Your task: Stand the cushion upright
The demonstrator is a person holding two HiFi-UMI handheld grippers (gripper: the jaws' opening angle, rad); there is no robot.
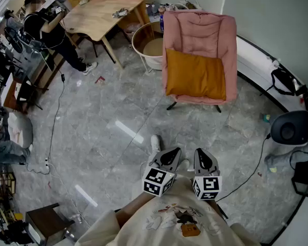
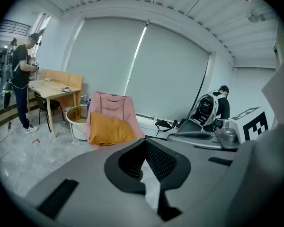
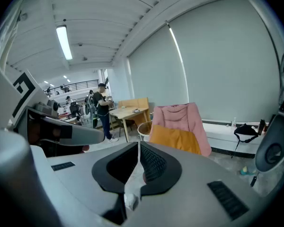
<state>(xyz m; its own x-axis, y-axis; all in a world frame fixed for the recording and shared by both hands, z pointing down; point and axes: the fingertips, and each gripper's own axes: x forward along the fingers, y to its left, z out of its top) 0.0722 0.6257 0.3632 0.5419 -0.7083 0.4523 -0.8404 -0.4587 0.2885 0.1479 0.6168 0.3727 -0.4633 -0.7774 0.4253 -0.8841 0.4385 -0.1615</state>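
An orange cushion leans against the back of a pink folding chair across the floor from me. The same cushion and chair show far off in the left gripper view, and the cushion on the chair again in the right gripper view. My left gripper and right gripper are held close to my body, side by side, well short of the chair. Both are shut with nothing between their jaws.
A round white side table stands left of the chair, a wooden table behind it. A person stands at the far left. A black fan-like device and cables lie on the floor at right.
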